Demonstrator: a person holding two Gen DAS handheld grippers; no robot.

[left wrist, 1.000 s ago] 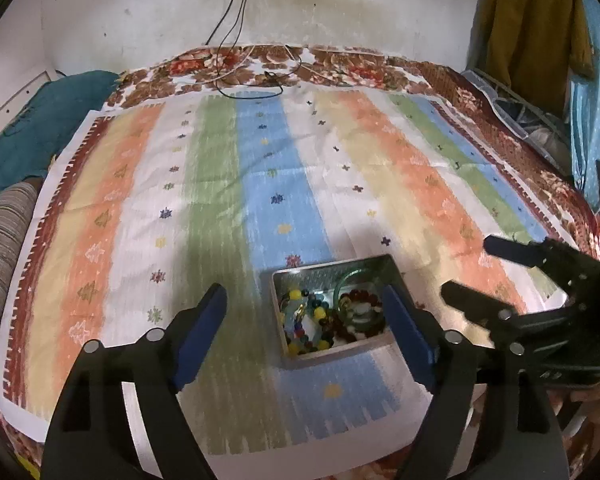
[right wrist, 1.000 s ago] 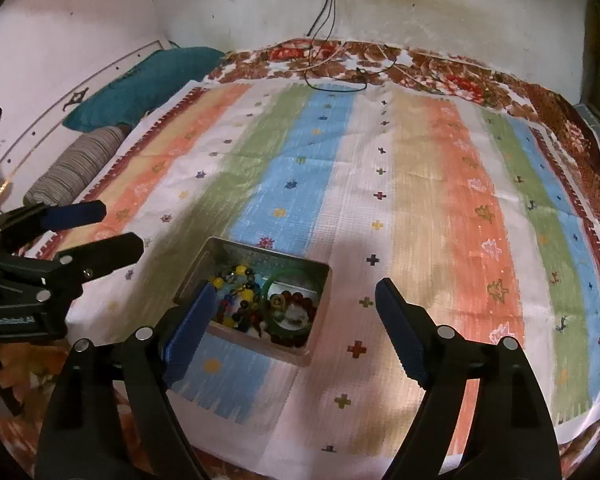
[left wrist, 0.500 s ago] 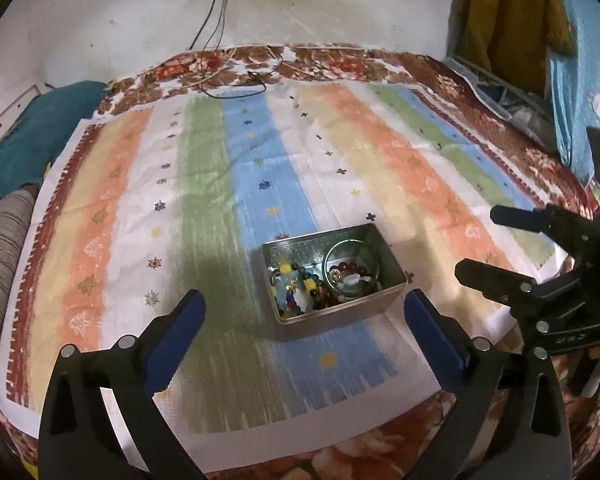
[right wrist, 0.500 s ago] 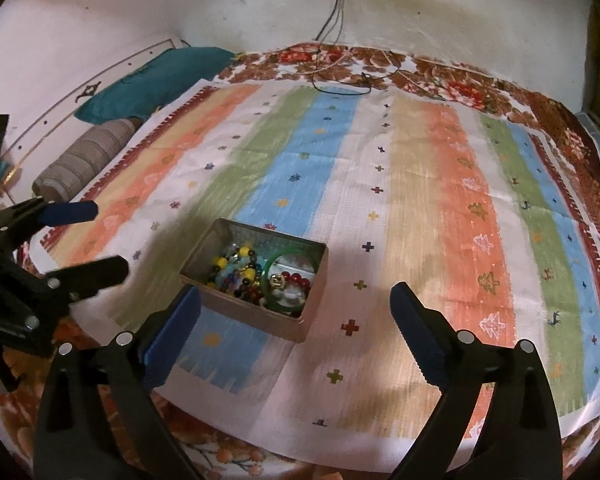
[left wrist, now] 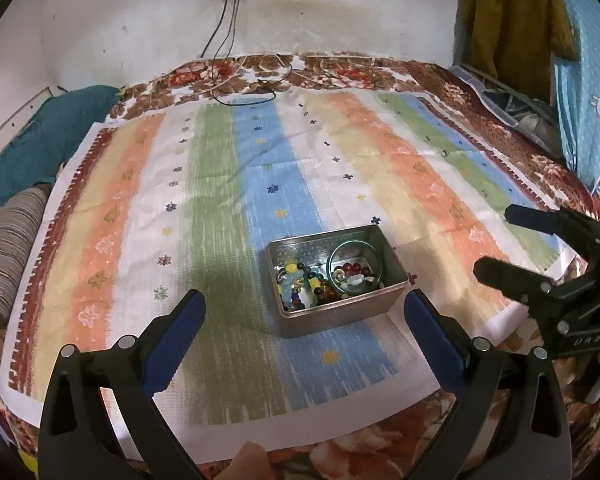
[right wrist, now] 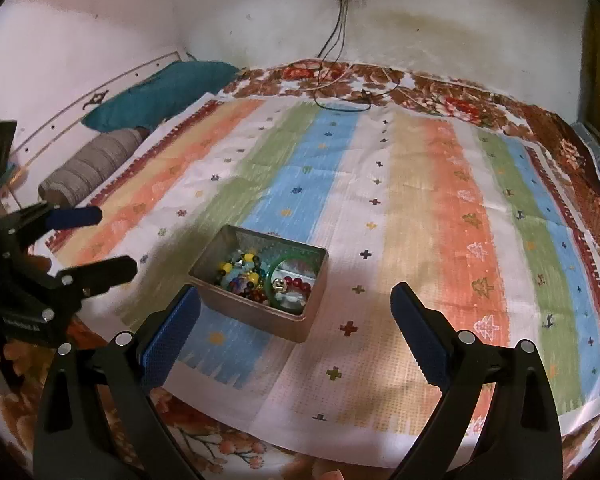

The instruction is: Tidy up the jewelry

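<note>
The tin (left wrist: 334,280) sits on the striped cloth (left wrist: 220,184) near the bed's front edge, with beads (left wrist: 300,284) and a green bangle (left wrist: 352,266) inside. Over the last second both grippers backed away from it, which fits either sorting done or surveying. Left gripper (left wrist: 304,312) and right gripper (right wrist: 296,306) hover short of it, jaws spread, empty.

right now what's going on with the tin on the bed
A person holds a claw in each hand over a striped cloth spread on a bed. The left claw and the right claw both hang open and empty near a metal tin. Inside it lie mixed beads and a green bangle. Nothing lies loose on the cloth.
</note>
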